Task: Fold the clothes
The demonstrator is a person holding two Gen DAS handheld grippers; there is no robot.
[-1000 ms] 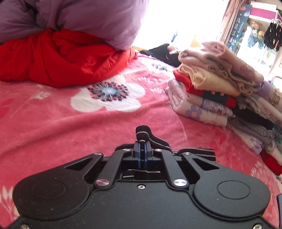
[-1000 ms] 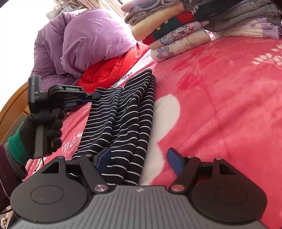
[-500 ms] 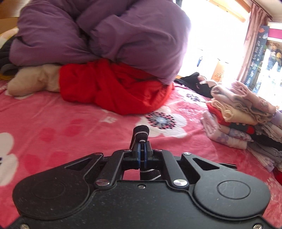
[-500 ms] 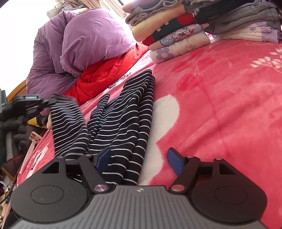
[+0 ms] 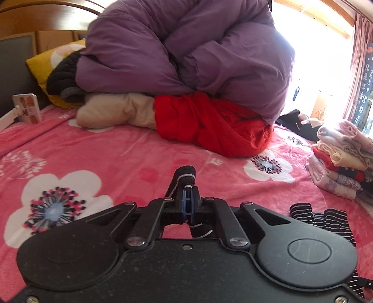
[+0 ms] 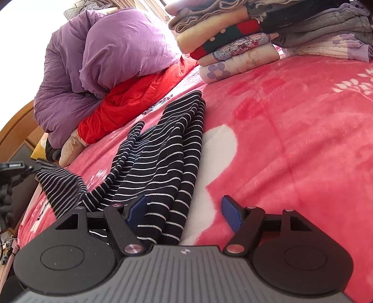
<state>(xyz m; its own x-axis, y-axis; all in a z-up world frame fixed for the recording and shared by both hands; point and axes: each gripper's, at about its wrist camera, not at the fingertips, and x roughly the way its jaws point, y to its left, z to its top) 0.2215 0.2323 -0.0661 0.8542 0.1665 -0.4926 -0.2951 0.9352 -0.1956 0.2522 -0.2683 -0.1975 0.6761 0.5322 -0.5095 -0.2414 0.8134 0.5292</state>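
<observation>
A black garment with thin white stripes (image 6: 163, 158) lies lengthwise on the pink flowered blanket (image 6: 291, 139). My left gripper (image 5: 188, 200) is shut on a fold of its dark fabric, which pokes up between the jaws. In the right wrist view that gripper (image 6: 32, 166) sits at the far left, in a gloved hand, and holds one striped edge stretched out sideways. My right gripper (image 6: 186, 212) stands open low over the garment's near end; striped cloth lies by its left pad (image 6: 137, 209), unpinched. More of the garment (image 5: 326, 221) shows at the lower right of the left wrist view.
A stack of folded clothes (image 6: 233, 46) stands at the back right, the same stack (image 5: 338, 163) at the right edge. A purple duvet (image 5: 186, 51) is heaped on a red cloth (image 5: 209, 125) and a beige pillow (image 5: 116, 111) near the wooden headboard (image 5: 35, 14).
My left gripper has carried the striped edge out to the left, away from the rest of the garment, and its view has swung toward the headboard. The right gripper has stayed put.
</observation>
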